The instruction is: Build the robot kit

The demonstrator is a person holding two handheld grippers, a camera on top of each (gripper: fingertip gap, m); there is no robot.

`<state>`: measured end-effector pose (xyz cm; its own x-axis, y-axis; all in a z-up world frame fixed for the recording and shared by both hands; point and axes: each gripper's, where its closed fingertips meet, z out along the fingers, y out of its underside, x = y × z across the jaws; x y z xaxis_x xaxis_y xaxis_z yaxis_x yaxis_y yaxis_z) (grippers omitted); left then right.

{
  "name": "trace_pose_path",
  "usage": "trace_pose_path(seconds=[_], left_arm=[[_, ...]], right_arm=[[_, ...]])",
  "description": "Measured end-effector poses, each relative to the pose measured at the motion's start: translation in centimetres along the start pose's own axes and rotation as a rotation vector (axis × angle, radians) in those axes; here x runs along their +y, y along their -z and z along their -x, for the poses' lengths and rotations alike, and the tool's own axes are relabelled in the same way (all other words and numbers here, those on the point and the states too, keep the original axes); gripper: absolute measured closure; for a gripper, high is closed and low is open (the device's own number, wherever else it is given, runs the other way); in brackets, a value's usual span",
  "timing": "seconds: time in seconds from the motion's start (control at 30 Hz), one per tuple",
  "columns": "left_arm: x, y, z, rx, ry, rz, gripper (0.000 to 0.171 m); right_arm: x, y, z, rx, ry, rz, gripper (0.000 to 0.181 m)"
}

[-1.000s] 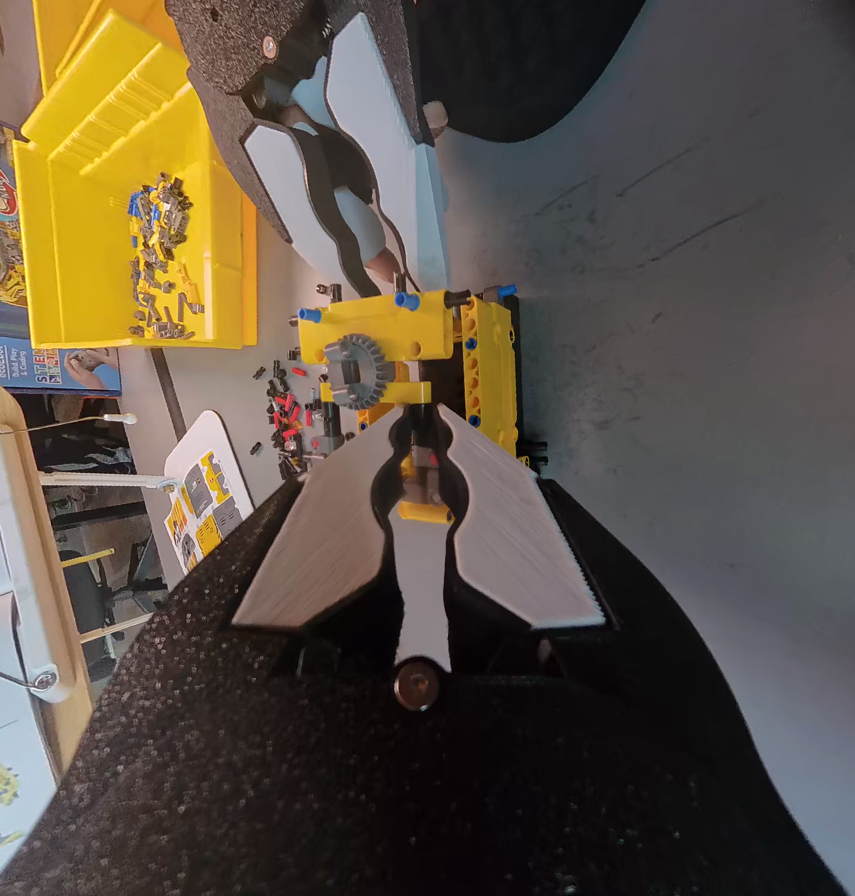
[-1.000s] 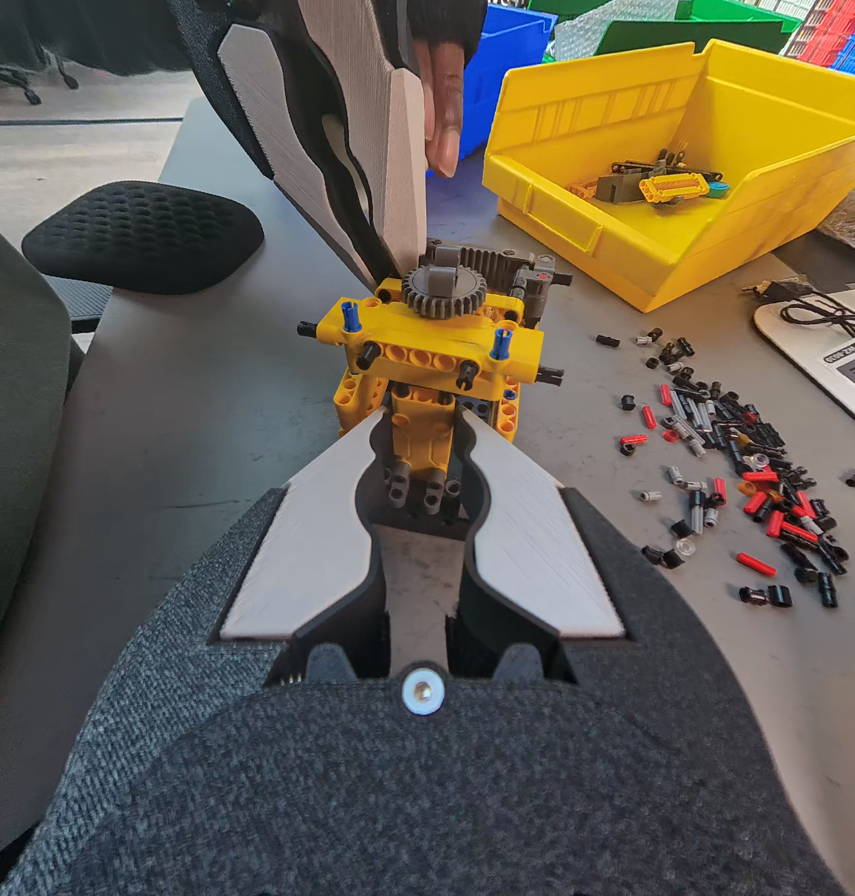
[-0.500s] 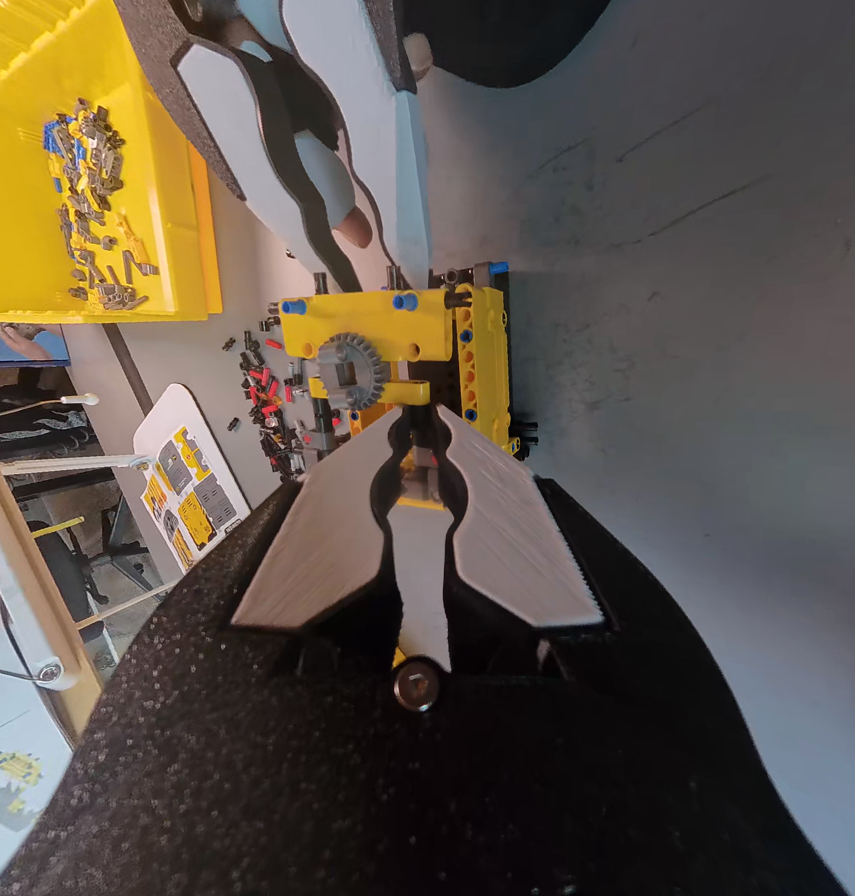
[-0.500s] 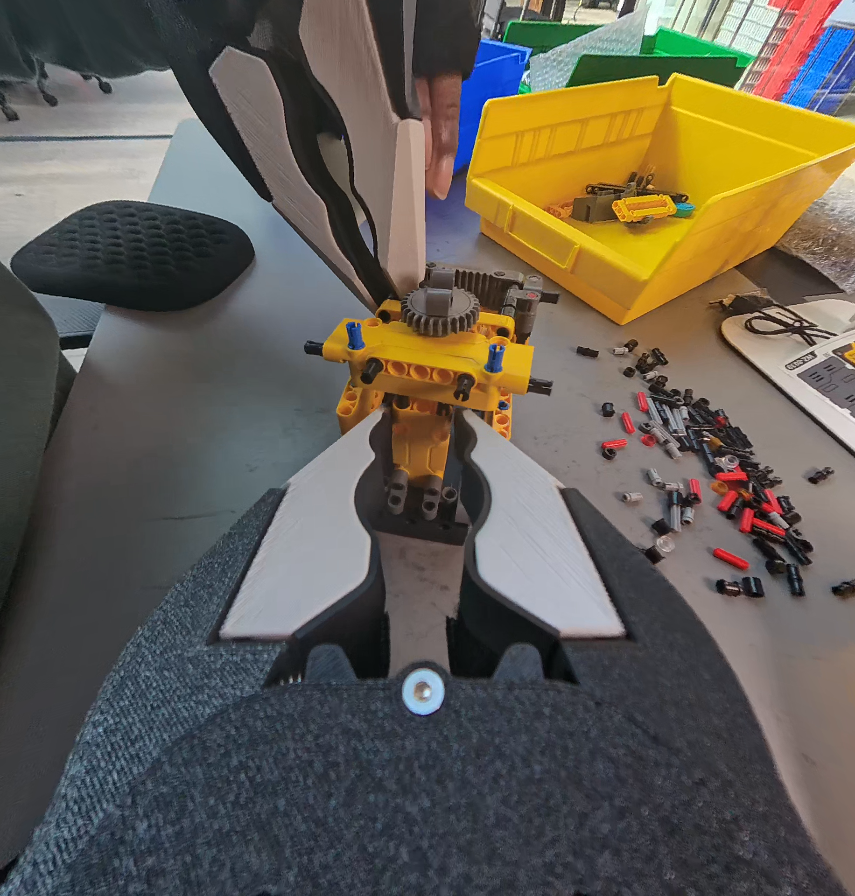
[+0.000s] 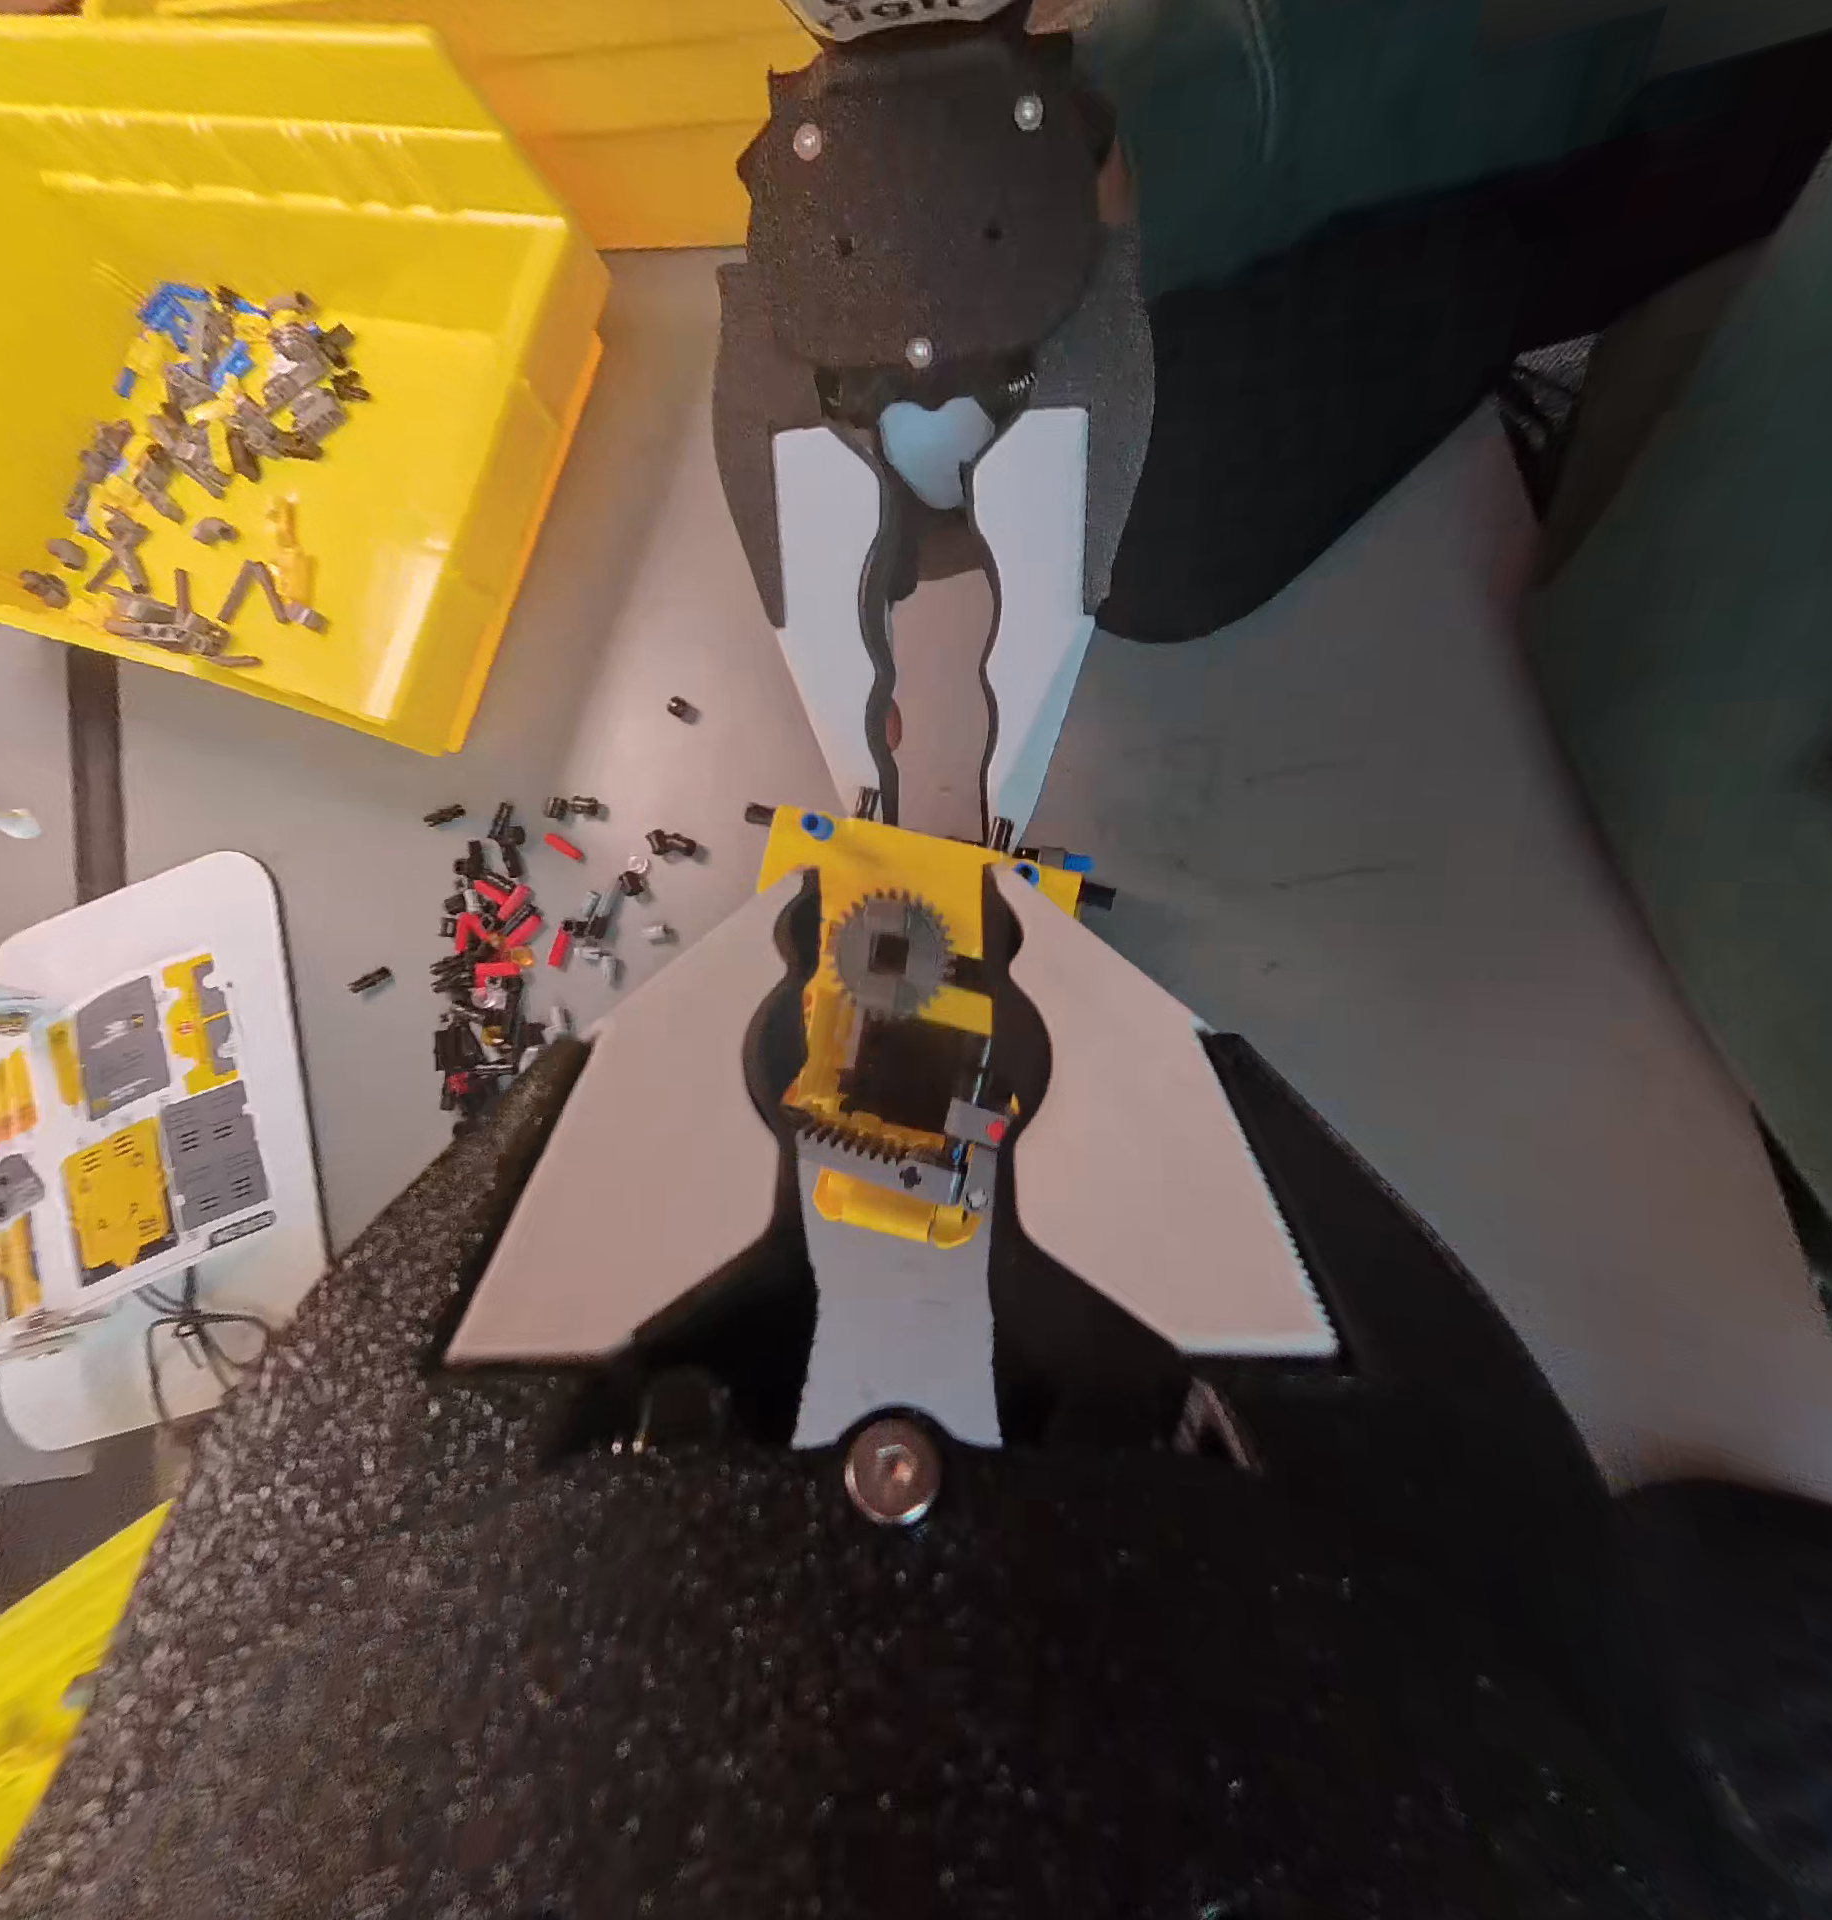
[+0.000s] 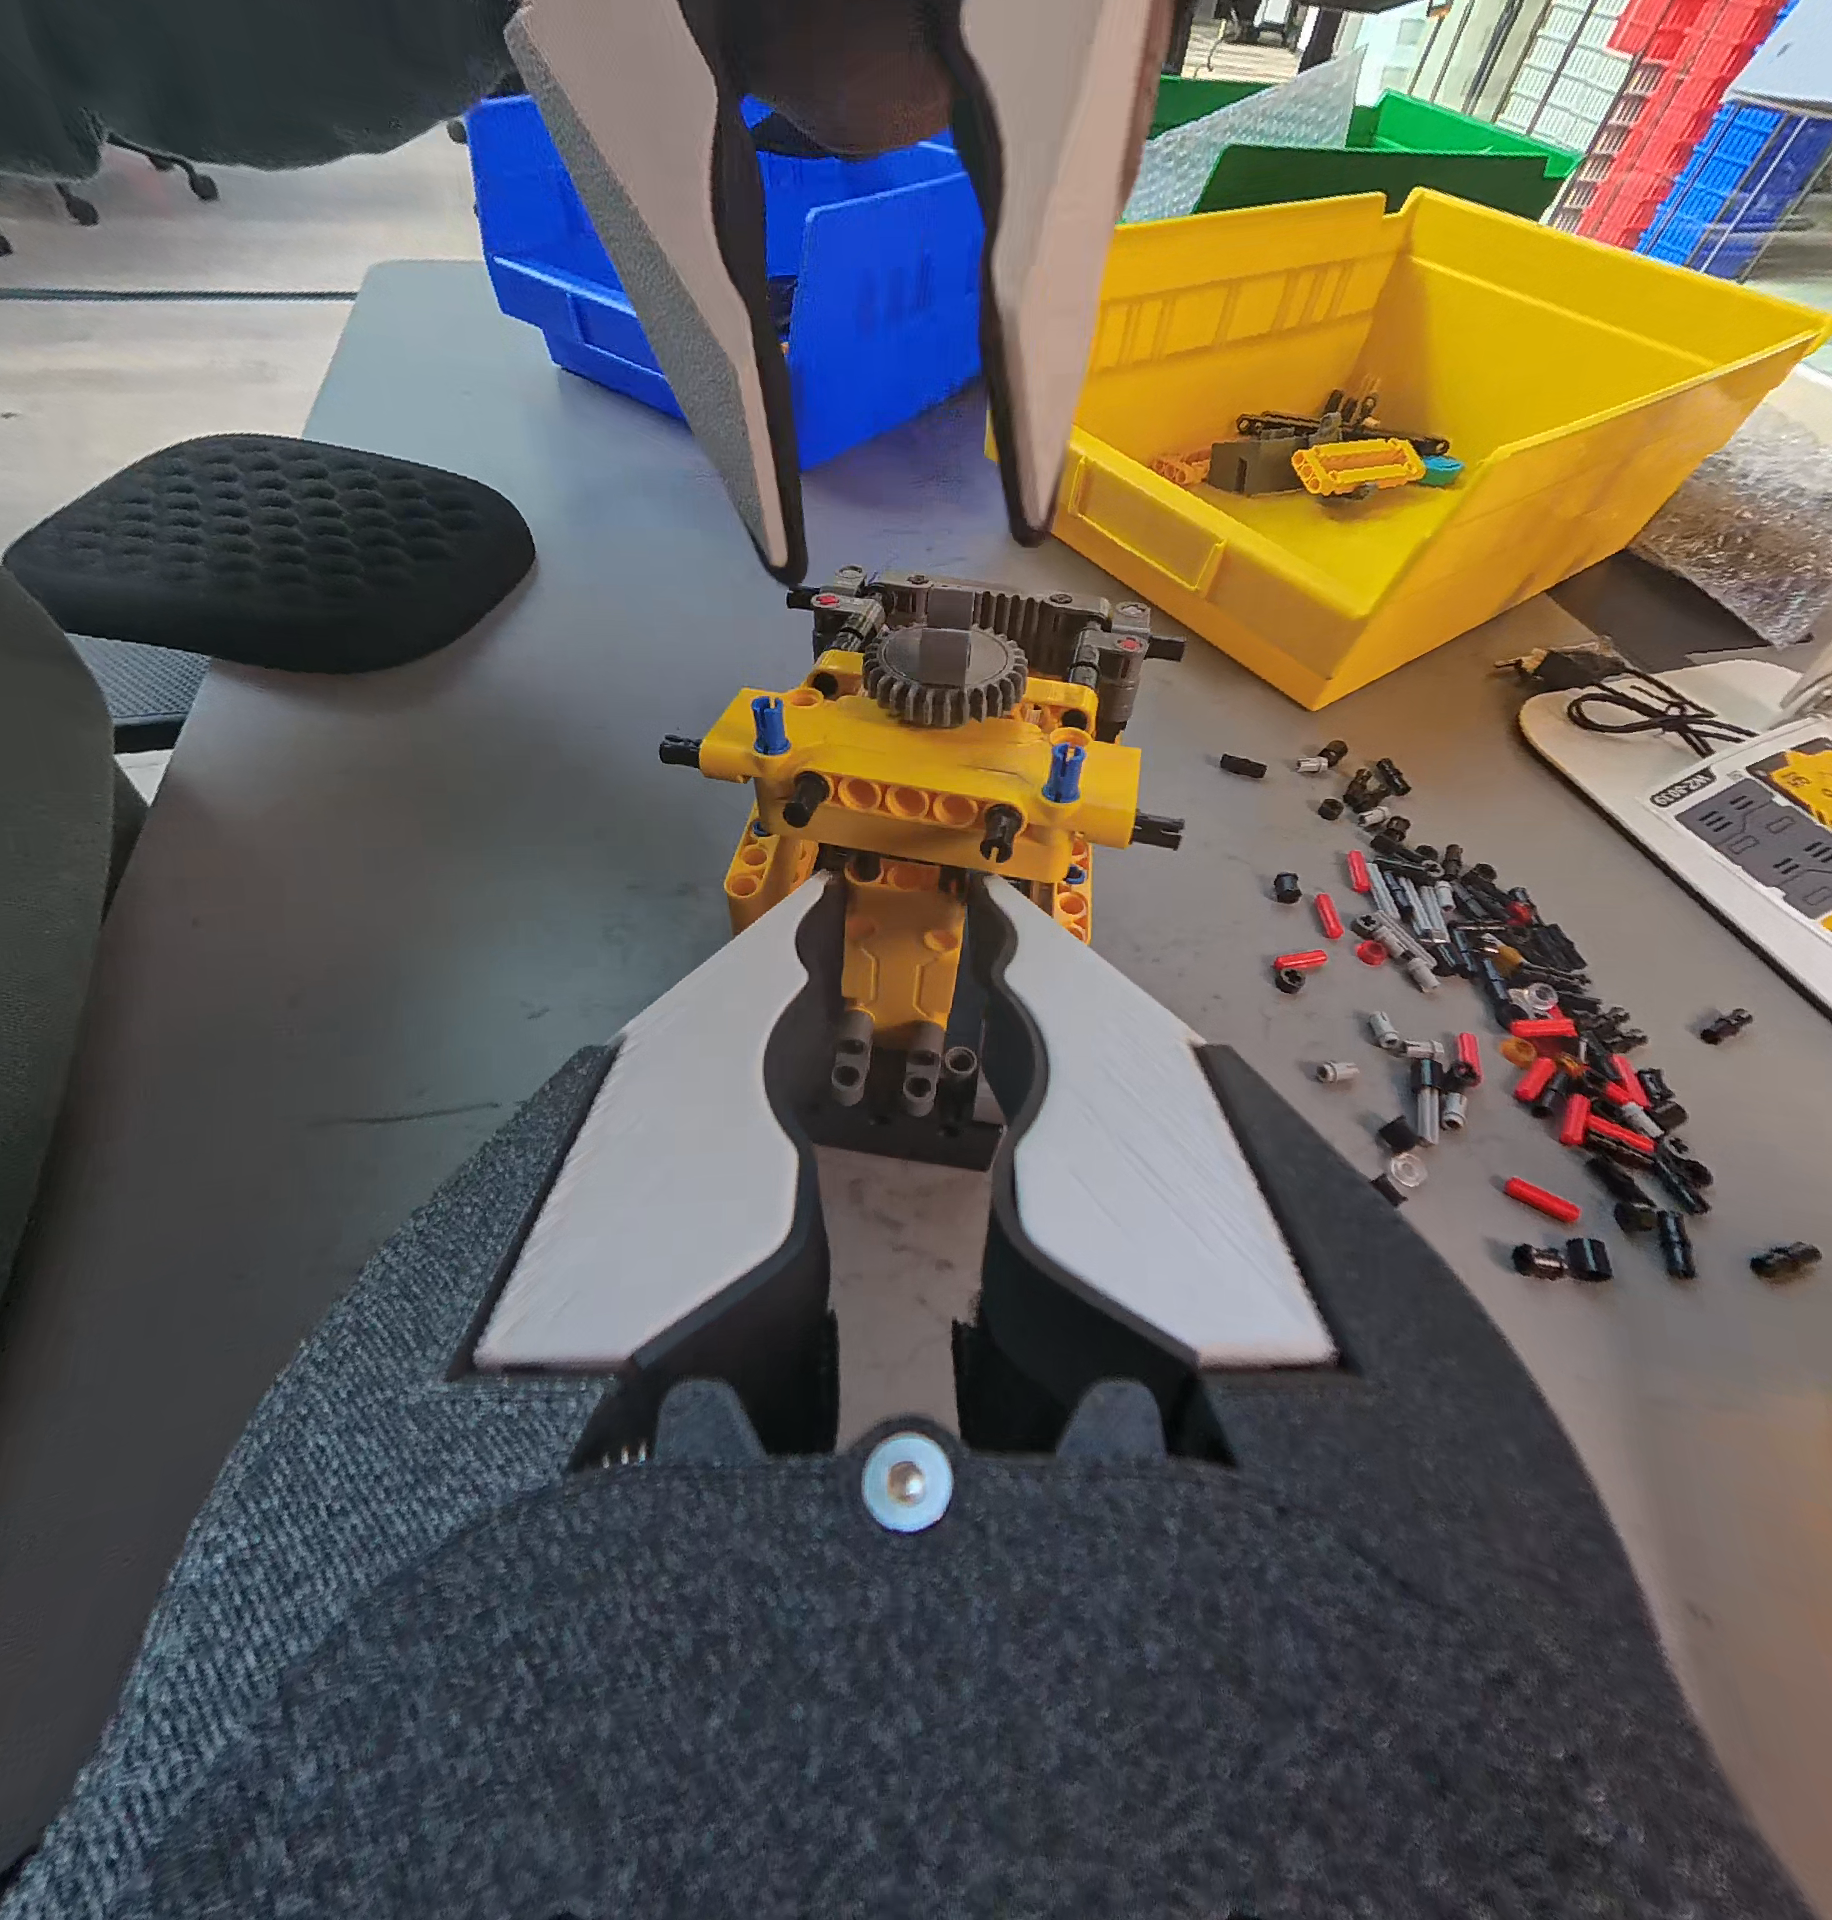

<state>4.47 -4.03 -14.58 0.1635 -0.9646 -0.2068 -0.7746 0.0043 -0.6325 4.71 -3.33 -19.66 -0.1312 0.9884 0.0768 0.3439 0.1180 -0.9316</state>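
Left gripper (image 5: 901, 883): above the yellow brick-built model with a grey gear on top (image 6: 927, 769), fingers spread wide either side of it; whether they touch it, cannot tell.
Right gripper (image 6: 899, 883): clamped on the model's yellow lower block, low on its near side.
Model: standing on the grey table (image 6: 392, 883), between the two grippers.
Loose parts: scatter of small red, black and grey pins (image 6: 1514, 1029) just to the model's right.
Bins: yellow plastic bin (image 6: 1514, 343) beyond the pins, blue bin (image 6: 870, 301) behind.
Sheet: printed white sheet (image 5: 133, 1122) beside the pins.
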Motion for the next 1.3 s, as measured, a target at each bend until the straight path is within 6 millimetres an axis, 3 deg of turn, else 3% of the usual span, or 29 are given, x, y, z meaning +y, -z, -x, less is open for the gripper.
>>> trace_pose_path(seconds=[0.07,0.2,0.53,0.77,0.9,1.0,1.13,1.3], left_arm=[[0.0,-1.2,0.3,0.047,0.04,0.026,0.136],[1.2,-2.6,0.0,0.147,0.034,0.124,0.143],[1.7,-2.5,0.0,0.192,-0.006,0.304,0.15],[1.7,-2.4,0.0,0.193,-0.004,0.309,0.151],[1.6,-1.3,0.5,0.186,0.011,0.259,0.14],[1.5,-0.3,0.8,0.217,0.079,0.196,0.122],[3.6,-1.3,0.8,0.222,0.041,0.262,0.093],[5.2,-2.4,0.4,0.236,-0.014,0.341,0.088]], right_arm=[[0.0,0.0,0.0,0.003,0.004,-0.002,0.159],[0.0,0.0,0.0,0.0,0.002,-0.004,0.159],[-0.1,0.0,-0.1,0.012,0.006,-0.007,0.159],[-0.4,0.3,-0.1,0.018,0.012,-0.02,0.161],[-0.5,0.4,-0.1,0.019,0.016,-0.022,0.161],[-0.4,0.3,-0.1,0.013,0.01,-0.022,0.161],[0.0,0.0,0.0,0.011,0.01,0.003,0.157],[0.1,-0.2,-0.1,0.015,-0.001,-0.001,0.157]])
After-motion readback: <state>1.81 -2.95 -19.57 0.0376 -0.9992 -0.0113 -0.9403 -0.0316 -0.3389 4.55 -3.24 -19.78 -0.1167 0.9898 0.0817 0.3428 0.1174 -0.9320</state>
